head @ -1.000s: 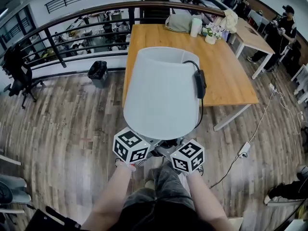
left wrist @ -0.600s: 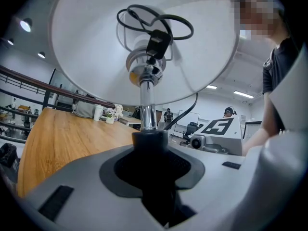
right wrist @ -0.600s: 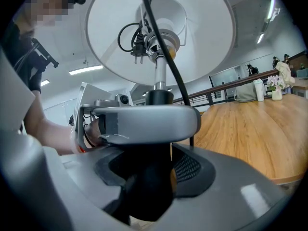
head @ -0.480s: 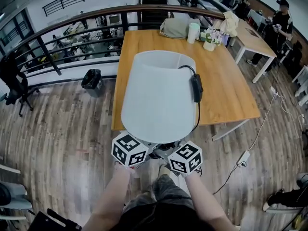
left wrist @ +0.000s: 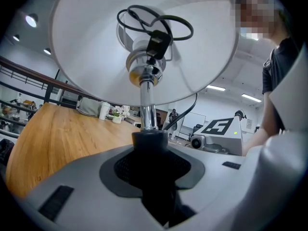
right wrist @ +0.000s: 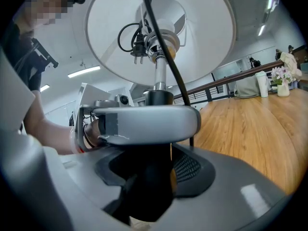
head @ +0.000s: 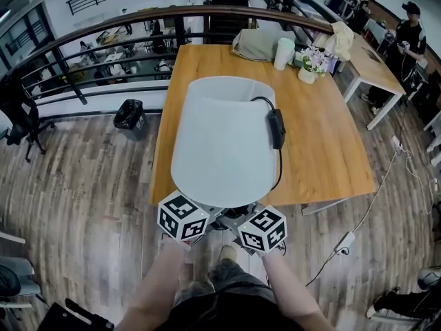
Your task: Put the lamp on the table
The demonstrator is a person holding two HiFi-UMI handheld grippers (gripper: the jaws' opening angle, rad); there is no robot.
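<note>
Grey left tongs and right tongs both grip the foot of the lamp, one from each side, their marker cubes almost touching just below its white shade. Both sets of jaws are closed on that foot, from which the chrome stem rises upright into the shade. The lamp is carried in the air, resting on nothing. A black cord with an inline switch hangs down the shade's right side, and the plug is tucked up inside the shade. Beyond and beneath the lamp stretches the wooden tabletop; in the head view the shade overlaps its near end. Well beyond the lamp, at the far end, stand a grey bag, a white cup and a small flower pot. Left of the lamp, a black bin sits on the floor.
</note>
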